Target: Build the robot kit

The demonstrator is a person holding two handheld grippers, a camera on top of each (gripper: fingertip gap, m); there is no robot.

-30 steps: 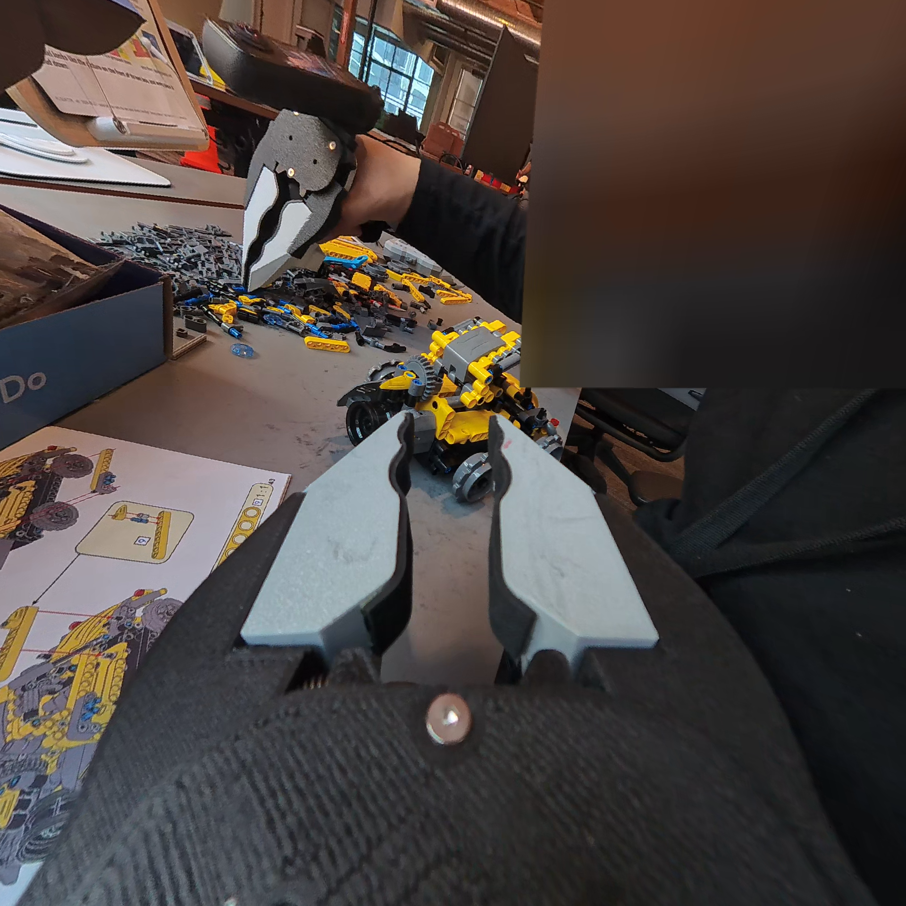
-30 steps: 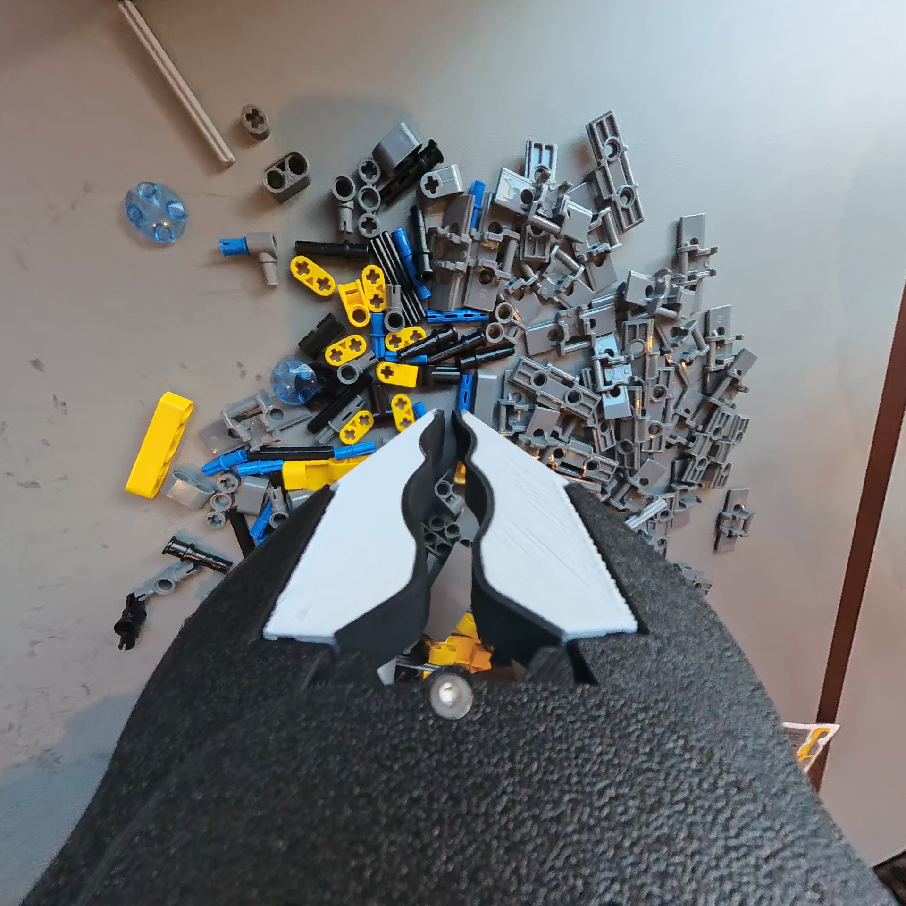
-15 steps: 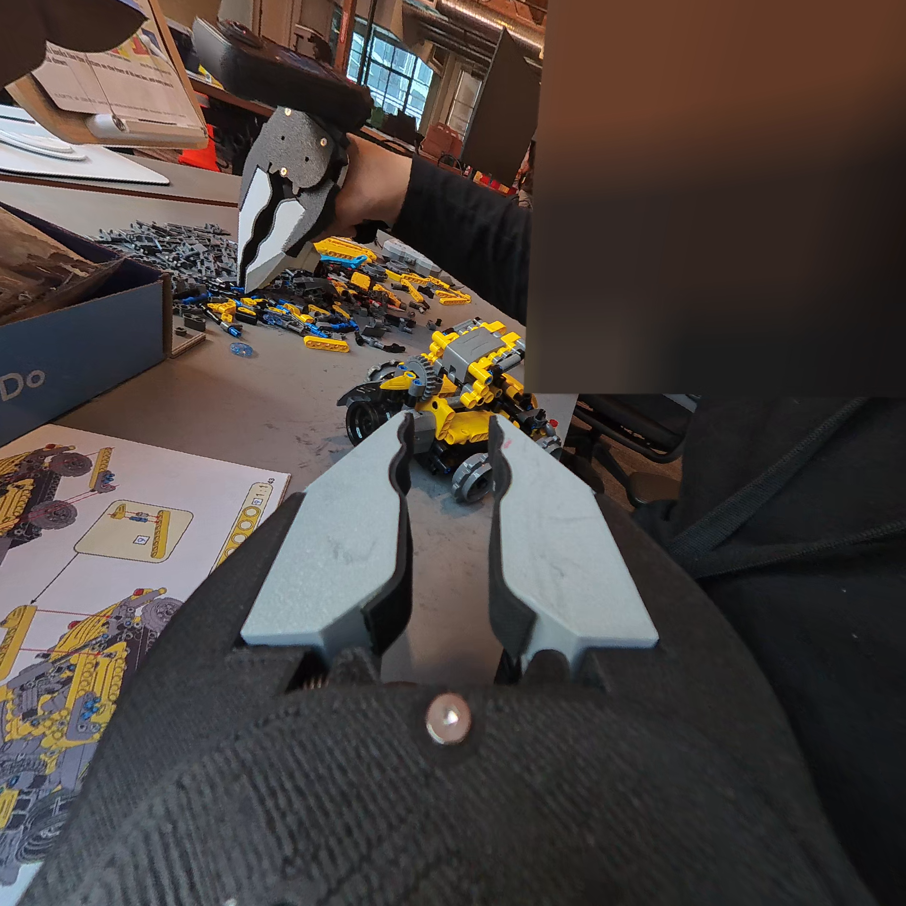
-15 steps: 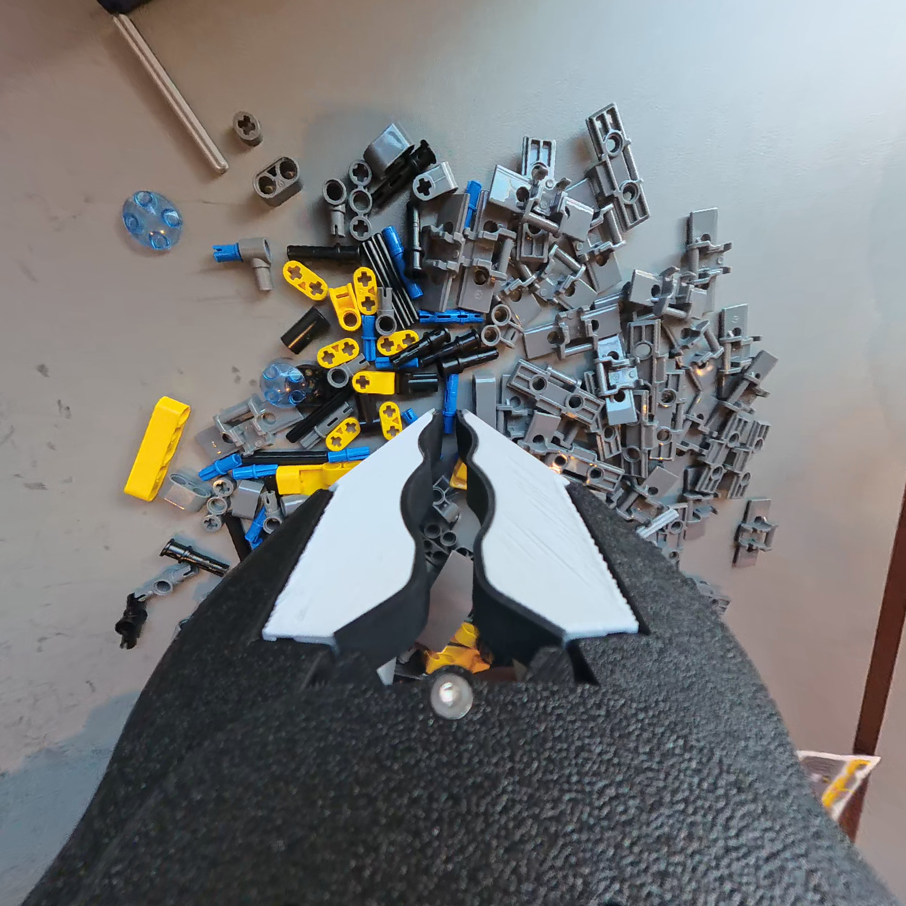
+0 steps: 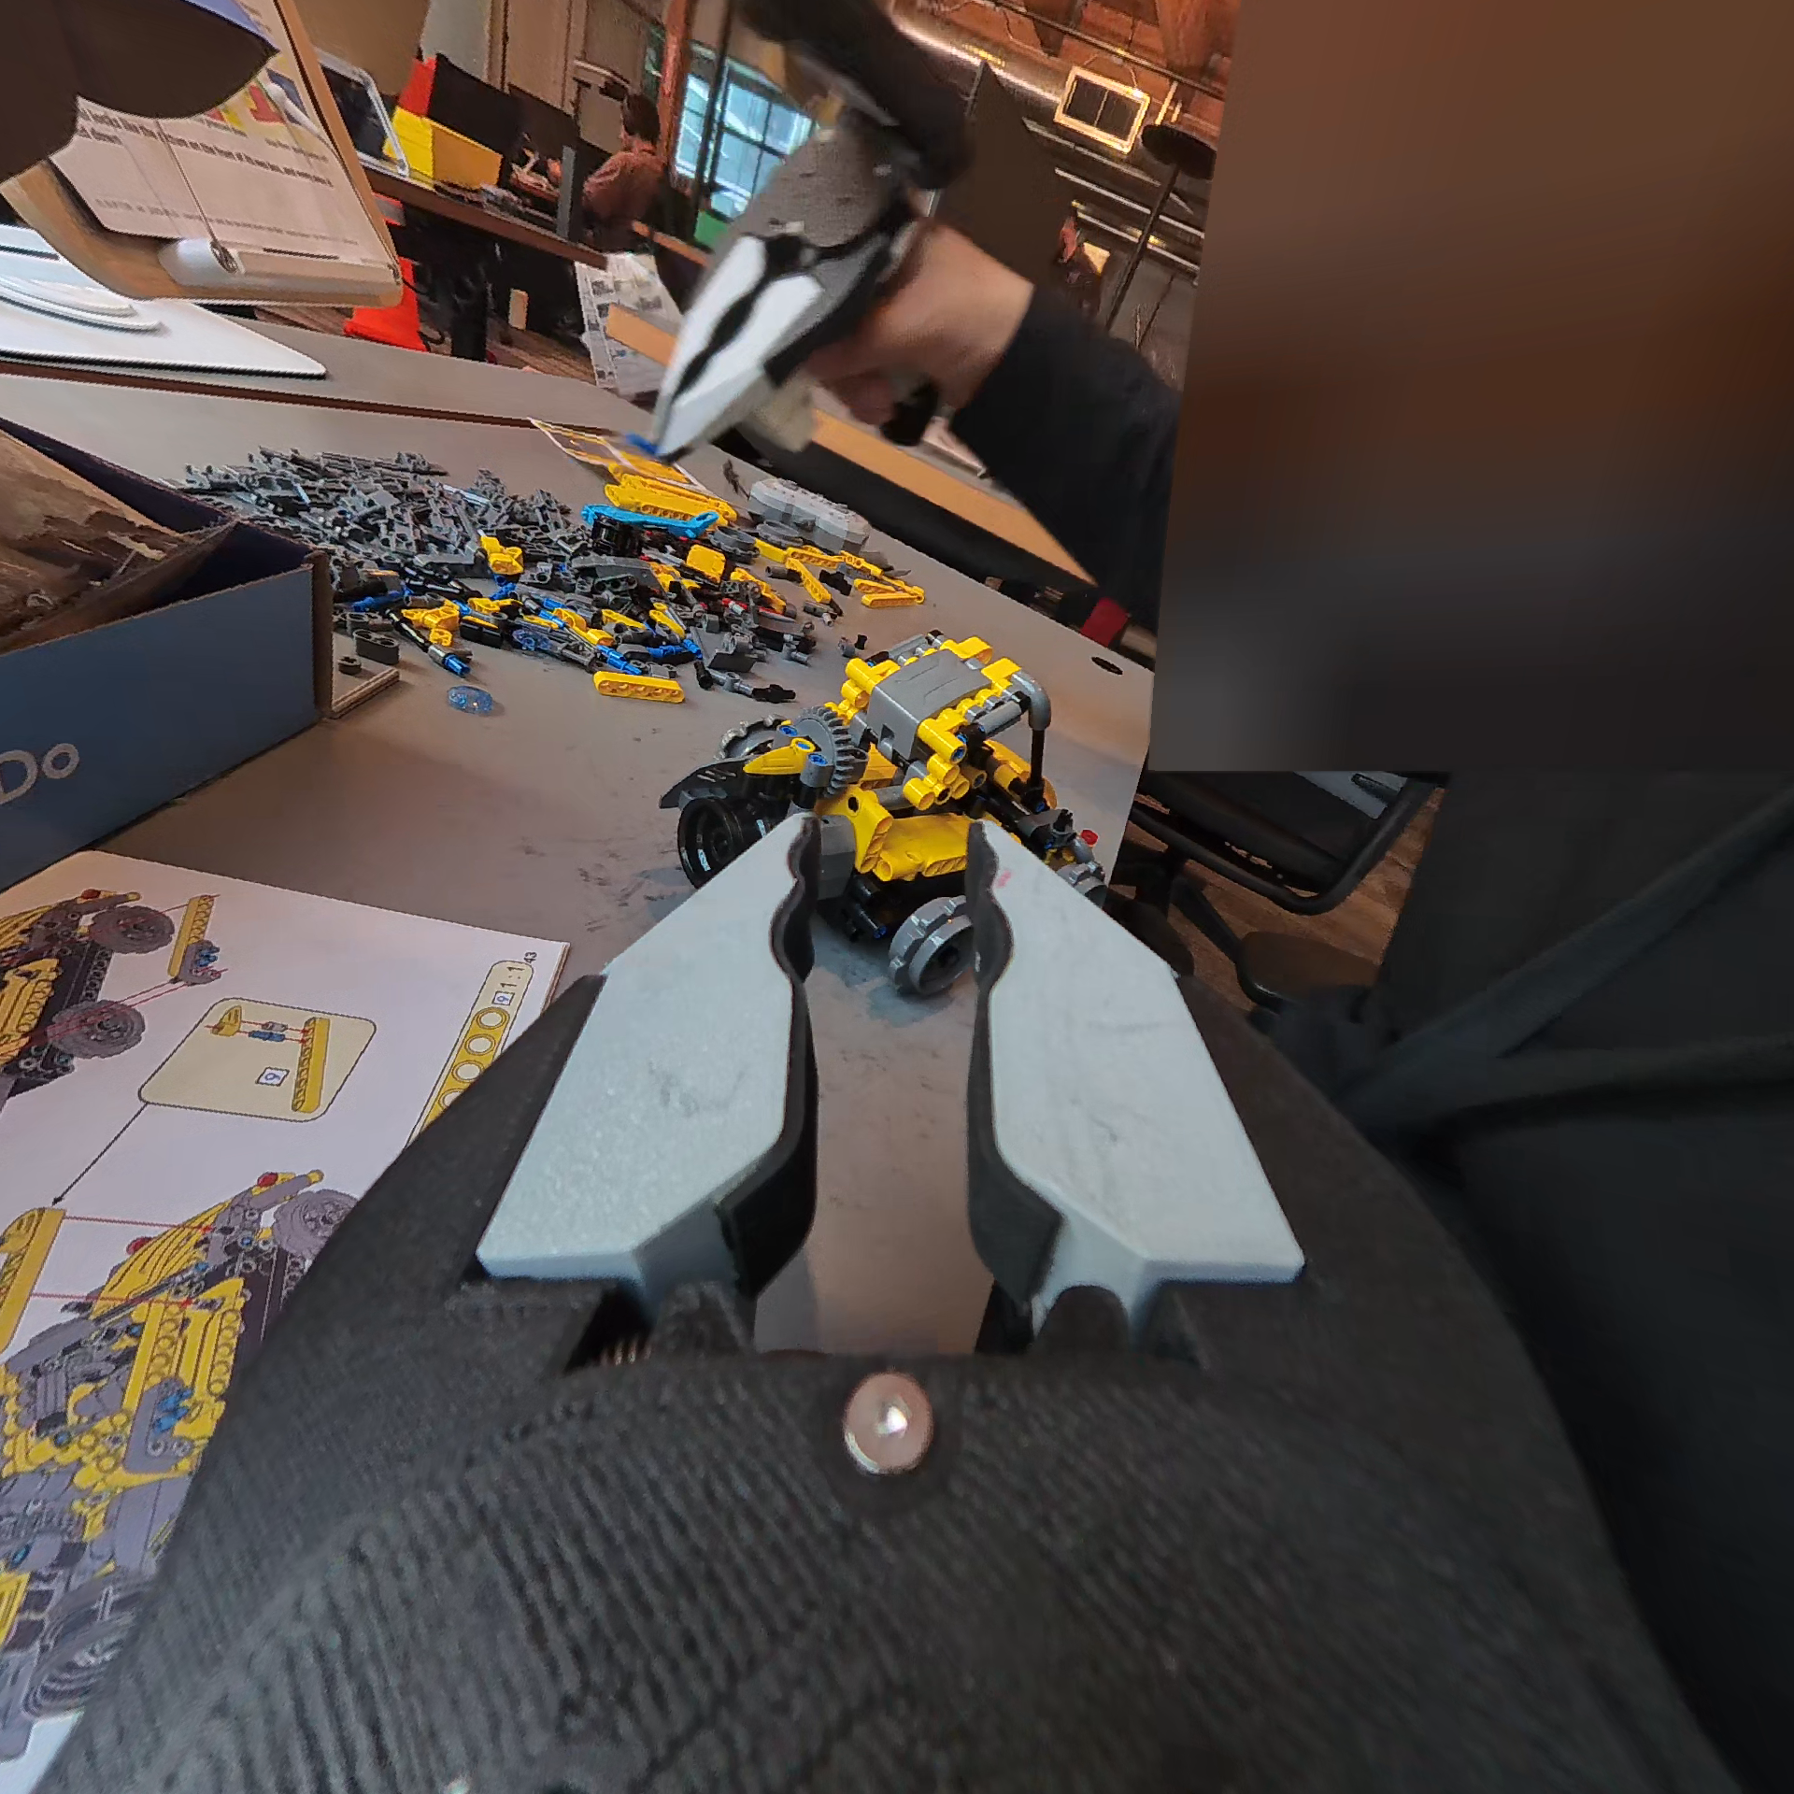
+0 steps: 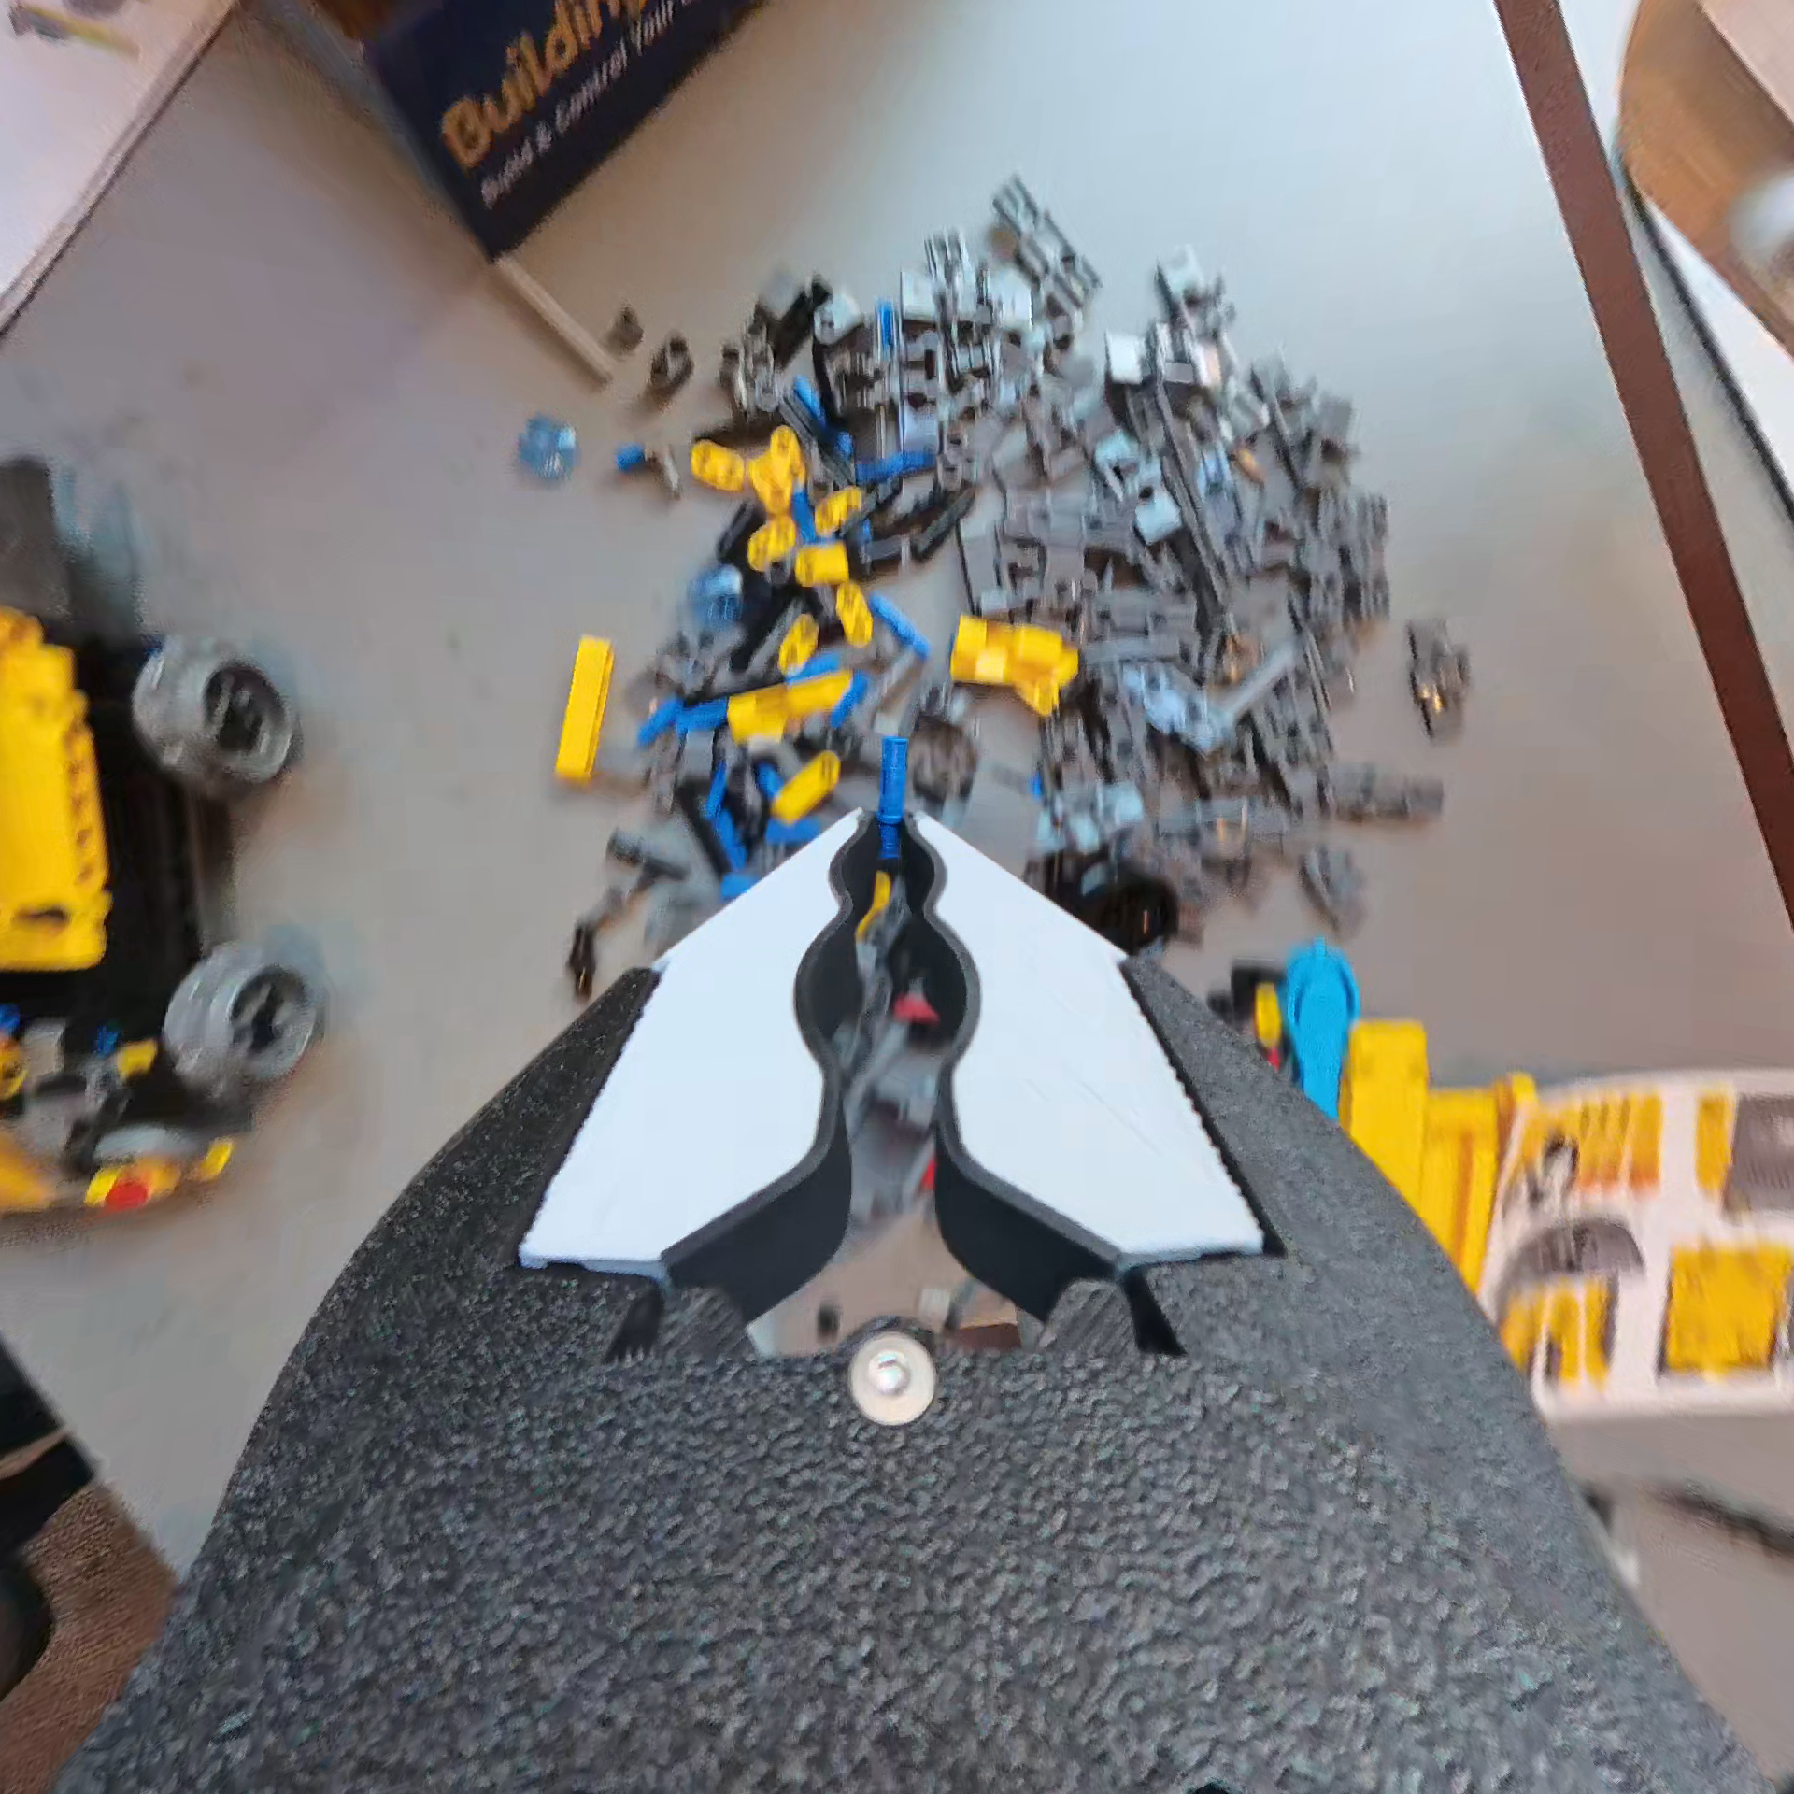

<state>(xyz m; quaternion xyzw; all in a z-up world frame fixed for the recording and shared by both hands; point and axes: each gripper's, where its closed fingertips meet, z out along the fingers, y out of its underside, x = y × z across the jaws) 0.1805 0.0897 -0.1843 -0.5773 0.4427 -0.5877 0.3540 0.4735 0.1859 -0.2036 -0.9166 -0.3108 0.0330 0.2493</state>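
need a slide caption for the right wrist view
Right hand-held gripper shut on a blue pin, raised above a blurred pile of loose building pieces on a grey table.

Right gripper [image 6: 888,825]: fingertips pinched on small blue pin [image 6: 890,777], raised above loose parts pile [image 6: 1116,582] on grey table [image 6: 388,544]. Left of pile: partly built yellow vehicle [image 6: 58,777]. Beyond pile: dark blue box [image 6: 544,107]. Right of pile: instruction sheet [image 6: 1650,1233]. View motion-blurred.
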